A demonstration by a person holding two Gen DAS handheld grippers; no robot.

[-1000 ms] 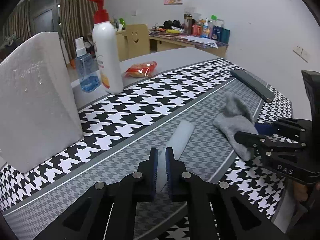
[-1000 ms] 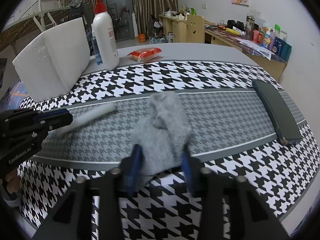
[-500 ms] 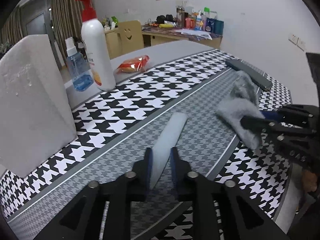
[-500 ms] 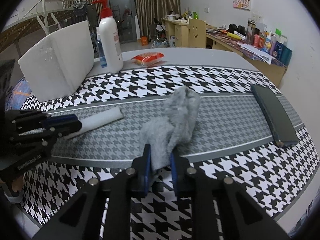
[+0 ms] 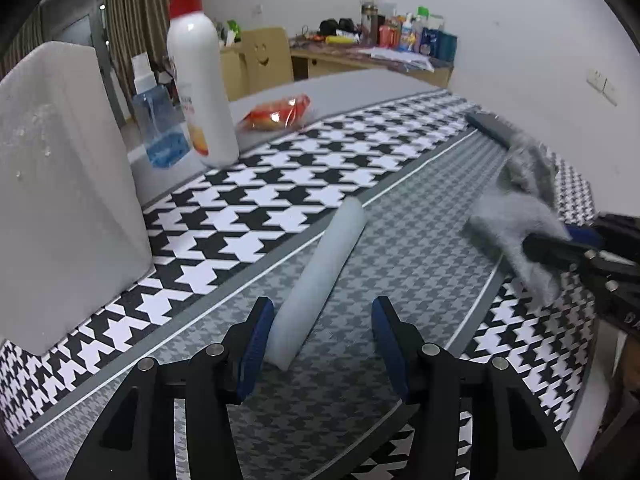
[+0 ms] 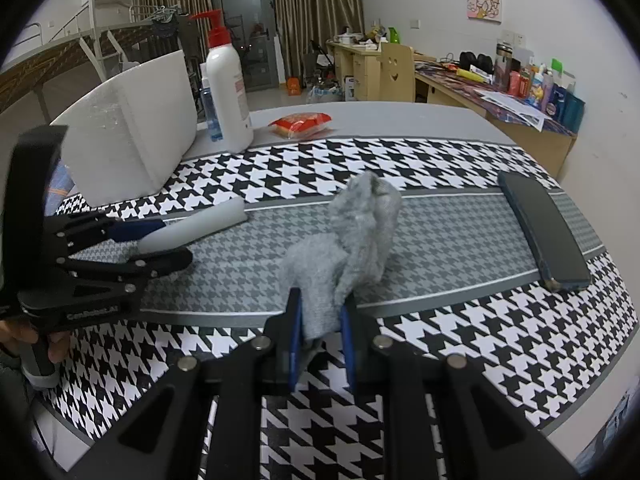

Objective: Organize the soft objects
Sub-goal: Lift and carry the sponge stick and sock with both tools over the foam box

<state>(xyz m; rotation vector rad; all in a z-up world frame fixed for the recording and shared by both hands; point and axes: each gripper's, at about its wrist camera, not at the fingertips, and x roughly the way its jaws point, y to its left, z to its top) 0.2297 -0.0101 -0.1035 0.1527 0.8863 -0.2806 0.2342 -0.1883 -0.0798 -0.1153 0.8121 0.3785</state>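
Observation:
A pale foam roll (image 5: 320, 276) lies on the houndstooth cloth (image 5: 280, 200). My left gripper (image 5: 320, 334) is open around its near end, and the roll rests against the left finger. The roll also shows in the right wrist view (image 6: 200, 228), with the left gripper (image 6: 160, 240) at its end. My right gripper (image 6: 319, 340) is shut on a grey sock (image 6: 352, 236), which drapes forward over the cloth. The sock also shows in the left wrist view (image 5: 516, 216).
A white foam block (image 6: 128, 148) stands at the left. A white pump bottle (image 6: 228, 84), a small blue bottle (image 5: 158, 128) and a red snack packet (image 6: 302, 123) stand behind. A dark phone (image 6: 540, 228) lies at the right. A cluttered desk (image 6: 500, 92) is beyond.
My left gripper has opened and let go of the foam roll, which now lies on the cloth. My right gripper stays shut on the sock and has lifted it slightly.

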